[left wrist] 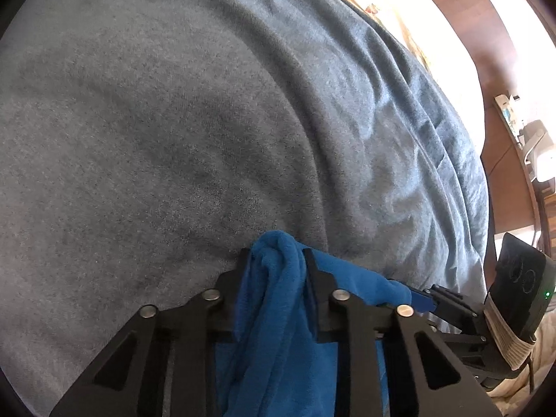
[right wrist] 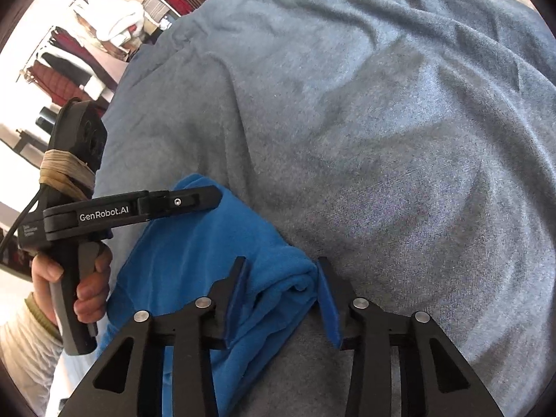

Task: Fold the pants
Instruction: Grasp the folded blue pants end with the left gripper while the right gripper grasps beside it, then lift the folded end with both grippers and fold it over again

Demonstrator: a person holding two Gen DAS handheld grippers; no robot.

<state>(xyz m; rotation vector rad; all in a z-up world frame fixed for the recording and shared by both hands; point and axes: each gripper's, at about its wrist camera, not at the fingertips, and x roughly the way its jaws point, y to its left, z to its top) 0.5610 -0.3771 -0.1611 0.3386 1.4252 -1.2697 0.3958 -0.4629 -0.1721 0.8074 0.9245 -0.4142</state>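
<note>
The blue fleece pants (left wrist: 278, 299) hang bunched between the fingers of my left gripper (left wrist: 276, 255), which is shut on them above a grey-blue bed cover (left wrist: 156, 121). In the right wrist view the pants (right wrist: 194, 253) stretch from the left gripper (right wrist: 194, 201) at the left to my right gripper (right wrist: 281, 264). The right jaws stand partly apart with a fold of the pants between them, and the blue pads (right wrist: 328, 309) touch the cloth. The right gripper also shows at the right edge of the left wrist view (left wrist: 422, 299), holding the pants' edge.
The wrinkled grey-blue cover (right wrist: 382, 139) fills both views. A brown wooden headboard or wall (left wrist: 486, 52) and a small shelf with items (left wrist: 531, 146) lie at the right. A clothes rack (right wrist: 104, 27) stands at the far left. A hand (right wrist: 87, 288) holds the left gripper's handle.
</note>
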